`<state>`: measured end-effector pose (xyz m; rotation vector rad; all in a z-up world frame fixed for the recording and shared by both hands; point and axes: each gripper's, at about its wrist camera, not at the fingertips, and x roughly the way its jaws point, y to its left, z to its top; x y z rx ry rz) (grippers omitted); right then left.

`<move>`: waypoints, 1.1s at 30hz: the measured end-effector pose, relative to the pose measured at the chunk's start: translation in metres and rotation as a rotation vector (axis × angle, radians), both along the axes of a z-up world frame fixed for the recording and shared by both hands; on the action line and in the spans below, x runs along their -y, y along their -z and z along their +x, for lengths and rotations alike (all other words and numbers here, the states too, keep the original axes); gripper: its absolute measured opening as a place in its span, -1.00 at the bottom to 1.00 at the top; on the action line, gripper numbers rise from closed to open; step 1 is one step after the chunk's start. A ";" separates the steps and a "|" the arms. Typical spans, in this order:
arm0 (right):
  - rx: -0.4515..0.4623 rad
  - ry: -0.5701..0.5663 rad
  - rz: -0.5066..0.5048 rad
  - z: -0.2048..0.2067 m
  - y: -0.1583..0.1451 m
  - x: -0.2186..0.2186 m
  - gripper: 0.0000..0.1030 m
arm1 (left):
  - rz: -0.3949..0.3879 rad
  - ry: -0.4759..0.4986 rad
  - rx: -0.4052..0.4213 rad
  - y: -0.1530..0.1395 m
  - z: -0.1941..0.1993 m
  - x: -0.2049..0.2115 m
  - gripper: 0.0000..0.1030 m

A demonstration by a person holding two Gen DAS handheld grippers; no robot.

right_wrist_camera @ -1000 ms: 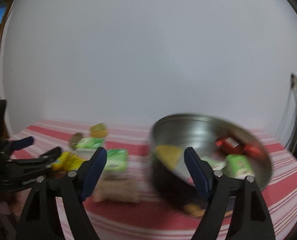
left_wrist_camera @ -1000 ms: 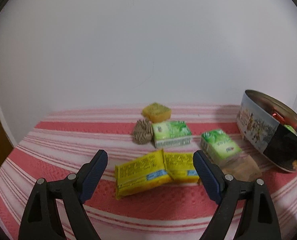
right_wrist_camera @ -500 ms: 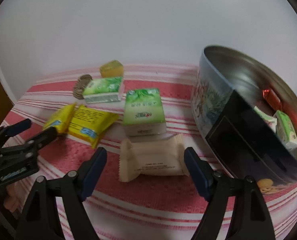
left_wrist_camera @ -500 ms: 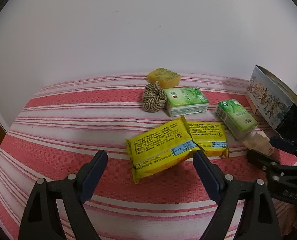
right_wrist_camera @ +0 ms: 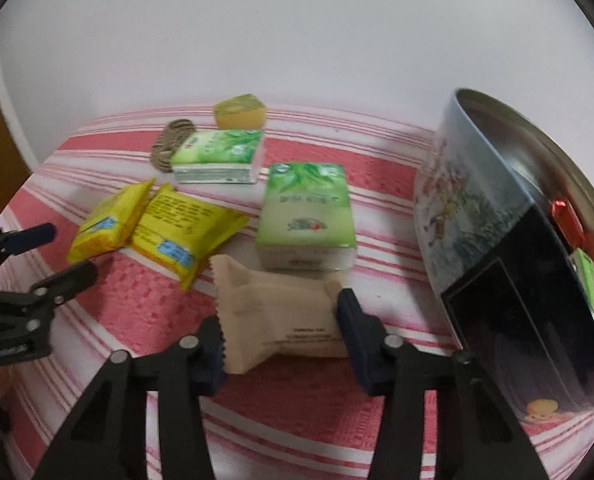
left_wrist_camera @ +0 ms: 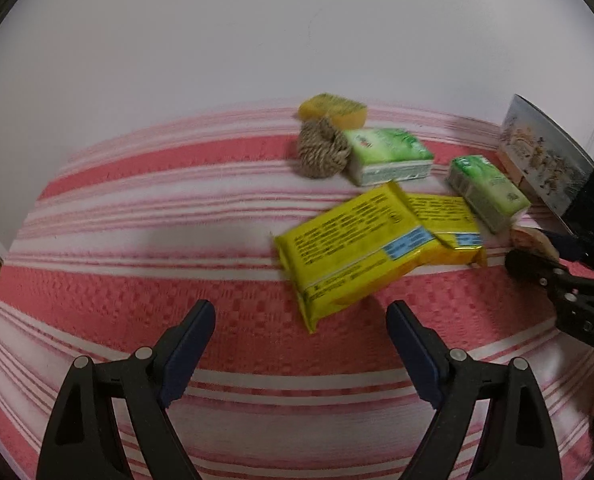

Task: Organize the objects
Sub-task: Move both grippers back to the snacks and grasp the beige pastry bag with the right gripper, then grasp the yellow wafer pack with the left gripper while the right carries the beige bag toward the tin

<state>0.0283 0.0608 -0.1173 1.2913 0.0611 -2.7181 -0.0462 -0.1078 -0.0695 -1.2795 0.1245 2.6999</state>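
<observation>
My right gripper (right_wrist_camera: 281,326) has just been closing on the one beige packet (right_wrist_camera: 281,312), pads against both ends; my left gripper (left_wrist_camera: 301,344) gapes over bare cloth. Beyond them I count two yellow packets (right_wrist_camera: 177,232), two green tissue packs (right_wrist_camera: 307,212), one twine ball (left_wrist_camera: 323,152), one sponge (left_wrist_camera: 333,110) and one tin (right_wrist_camera: 497,240), all on a pink-striped cloth (left_wrist_camera: 137,240) against a white wall (left_wrist_camera: 257,40).

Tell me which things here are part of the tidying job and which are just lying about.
Part of the job:
- beige snack packet, between the right hand-held gripper jaws, which have just been closing
- round tin
- yellow packets
- green tissue packs
- twine ball
- yellow sponge

Just there:
- striped cloth
- white wall
</observation>
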 end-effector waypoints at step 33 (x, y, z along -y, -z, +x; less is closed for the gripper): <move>-0.236 -0.018 -0.075 0.017 -0.045 0.004 -0.20 | 0.245 -0.054 0.028 -0.017 -0.030 -0.019 0.45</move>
